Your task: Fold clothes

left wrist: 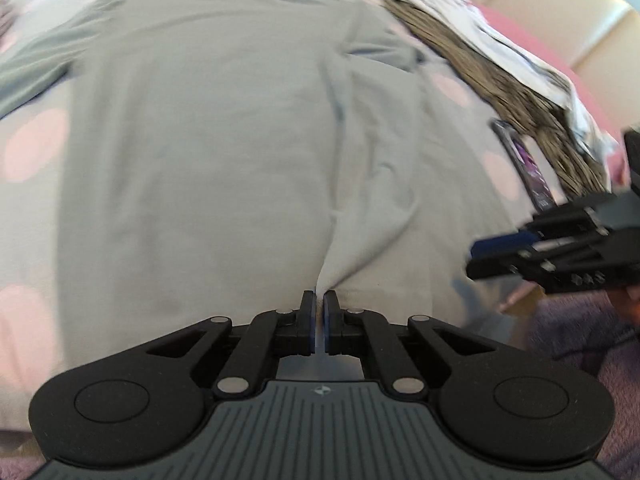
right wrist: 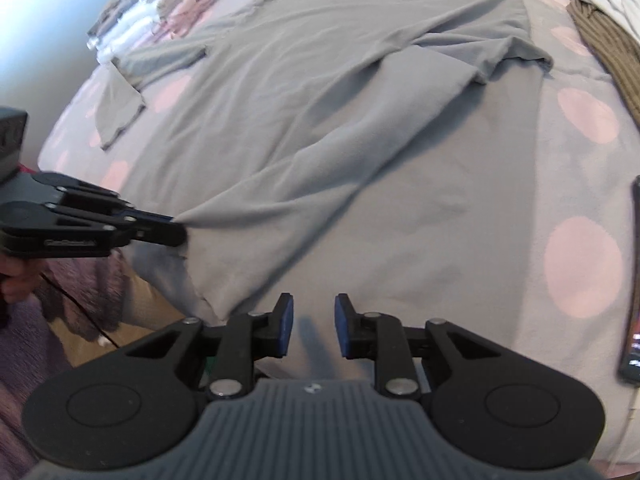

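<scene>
A grey long-sleeved shirt (left wrist: pixel 220 140) (right wrist: pixel 320 120) lies spread on the bed, with one sleeve (right wrist: pixel 440 80) folded across its body and the other sleeve (right wrist: pixel 120 100) stretched out to the far left. My left gripper (left wrist: pixel 319 300) (right wrist: pixel 176 232) is shut on the shirt's near hem, and a ridge of cloth runs up from its pads. My right gripper (right wrist: pixel 314 308) (left wrist: pixel 476 256) stands open just above the grey cloth by the bed's near edge. Nothing is pinched between its blue pads (right wrist: pixel 286 320).
The bed sheet (right wrist: pixel 580 160) is grey with pink dots. A stack of folded clothes (right wrist: pixel 176 4) sits at the far left. A brown ribbed garment (right wrist: pixel 612 60) (left wrist: pixel 520 92) and a phone (right wrist: pixel 634 280) (left wrist: pixel 528 168) lie on the right. A purple rug (left wrist: pixel 580 340) covers the floor below the bed edge.
</scene>
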Demonstrator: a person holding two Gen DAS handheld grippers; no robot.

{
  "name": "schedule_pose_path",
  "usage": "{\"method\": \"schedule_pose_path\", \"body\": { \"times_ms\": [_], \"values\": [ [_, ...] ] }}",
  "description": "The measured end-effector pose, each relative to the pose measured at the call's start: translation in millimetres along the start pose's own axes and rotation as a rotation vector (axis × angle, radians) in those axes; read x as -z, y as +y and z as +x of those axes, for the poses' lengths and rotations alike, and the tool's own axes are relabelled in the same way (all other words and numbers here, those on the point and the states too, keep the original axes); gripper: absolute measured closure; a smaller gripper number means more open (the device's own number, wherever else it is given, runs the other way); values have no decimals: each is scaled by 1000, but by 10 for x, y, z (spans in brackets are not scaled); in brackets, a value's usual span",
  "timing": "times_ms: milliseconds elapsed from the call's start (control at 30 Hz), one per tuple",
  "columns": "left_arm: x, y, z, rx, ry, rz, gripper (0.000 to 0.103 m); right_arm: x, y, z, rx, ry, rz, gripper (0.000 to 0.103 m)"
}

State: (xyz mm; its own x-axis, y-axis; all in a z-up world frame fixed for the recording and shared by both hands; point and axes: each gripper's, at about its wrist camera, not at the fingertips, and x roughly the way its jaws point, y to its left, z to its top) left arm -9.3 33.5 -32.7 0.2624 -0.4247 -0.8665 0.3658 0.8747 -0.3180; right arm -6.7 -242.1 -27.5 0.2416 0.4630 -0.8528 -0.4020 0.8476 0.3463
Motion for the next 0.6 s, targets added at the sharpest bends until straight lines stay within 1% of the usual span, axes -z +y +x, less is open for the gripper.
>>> {"method": "schedule_pose_path", "body": {
  "times_ms": [67,167,300,533,567,600],
  "values": [
    [11,16,15,-3,3,-4,101,-12,51,32,-37,-2,19,77],
    [9,16,53,-13,9,2,101,-18,131,121,-84,18,50,77],
    [16,67,44,-2,12,-3,101,0,166,244,-109,47,95,77],
    [29,78,46,6,13,8,101,-53,18,414,-168,55,272,78],
    [30,83,43,8,14,7,101,-54,12,426,-172,51,285,91],
    [31,87,41,11,14,6,101,-60,16,424,-174,46,288,96]
  ]
}}
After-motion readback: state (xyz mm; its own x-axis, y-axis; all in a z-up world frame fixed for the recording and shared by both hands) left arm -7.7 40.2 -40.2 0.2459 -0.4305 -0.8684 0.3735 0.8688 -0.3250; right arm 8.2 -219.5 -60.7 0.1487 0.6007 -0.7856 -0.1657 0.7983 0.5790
